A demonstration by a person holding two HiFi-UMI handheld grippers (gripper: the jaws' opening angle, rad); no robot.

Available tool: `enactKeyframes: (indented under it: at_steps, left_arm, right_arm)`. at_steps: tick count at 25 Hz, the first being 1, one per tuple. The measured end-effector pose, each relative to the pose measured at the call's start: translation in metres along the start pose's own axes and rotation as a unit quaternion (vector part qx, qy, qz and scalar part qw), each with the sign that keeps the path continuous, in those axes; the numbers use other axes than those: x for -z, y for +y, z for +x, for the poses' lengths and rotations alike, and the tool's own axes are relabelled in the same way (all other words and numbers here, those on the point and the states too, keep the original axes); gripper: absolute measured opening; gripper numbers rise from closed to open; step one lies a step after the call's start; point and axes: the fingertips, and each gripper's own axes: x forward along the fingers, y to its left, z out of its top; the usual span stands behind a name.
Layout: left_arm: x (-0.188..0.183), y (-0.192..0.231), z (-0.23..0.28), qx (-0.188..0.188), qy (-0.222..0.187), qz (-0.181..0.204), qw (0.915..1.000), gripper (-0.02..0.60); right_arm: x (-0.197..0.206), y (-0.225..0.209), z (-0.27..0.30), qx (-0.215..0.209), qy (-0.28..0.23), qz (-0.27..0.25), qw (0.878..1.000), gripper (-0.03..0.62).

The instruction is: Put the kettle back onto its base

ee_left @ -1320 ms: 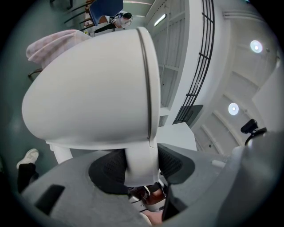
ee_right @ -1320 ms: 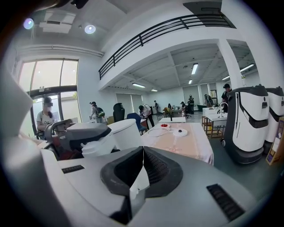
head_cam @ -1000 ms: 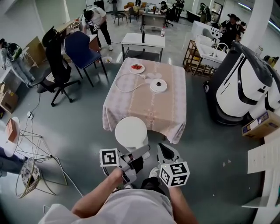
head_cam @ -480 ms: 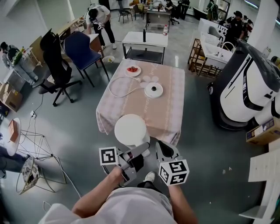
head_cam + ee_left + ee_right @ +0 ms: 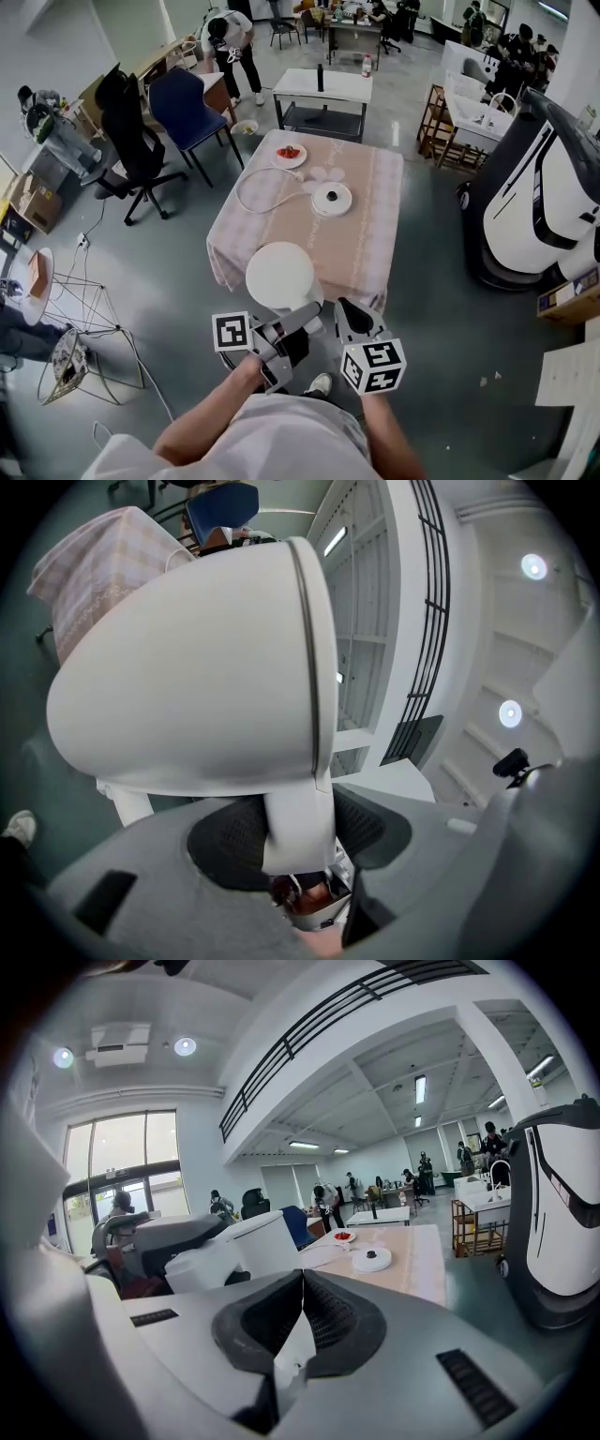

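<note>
**Spotter:** Where is the kettle right now?

**Operator:** I have the white kettle [image 5: 279, 277] in my left gripper [image 5: 298, 330]. The jaws pinch its handle [image 5: 298, 822], and the body sticks out ahead of them. It hangs in the air by the near edge of the cloth-covered table [image 5: 361, 248], not resting on anything.

**Spotter:** And the base?

**Operator:** The round white base [image 5: 332, 198] sits on the table toward the far side, a little right of centre. Its cord [image 5: 258, 187] loops out to the left. A plate [image 5: 289, 153] with something red on it lies at the far left corner. The kettle and the base are well apart.

**Spotter:** What about your other hand?

**Operator:** My right gripper [image 5: 353, 321] is just to the right of the left one. Its jaws are pressed together with nothing between them. In its own view I can see the base [image 5: 372, 1259] far ahead on the cloth.

**Spotter:** So how far along are you?

**Operator:** I'd say the pick-up is done and the grip looks firm. What's left is carrying the kettle across the table, lining its bottom up over the base, lowering it on and letting go. Most of the placing is ahead of me.
</note>
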Motion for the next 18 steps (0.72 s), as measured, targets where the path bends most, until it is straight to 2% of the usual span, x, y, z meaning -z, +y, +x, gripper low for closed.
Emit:
enactKeyframes:
  at_steps: [10,18]
  left_arm:
    - [-0.005,-0.002,0.01,-0.006,0.0,0.007,1.0,0.198]
    - [-0.025,0.01,0.019,-0.002,0.01,-0.009,0.9999,0.198]
  right_arm:
    - [-0.002,-0.01,0.004,-0.007,0.001,0.003,1.0,0.005]
    - [-0.001,-0.02,0.021,0.012,0.01,0.007,1.0,0.005]
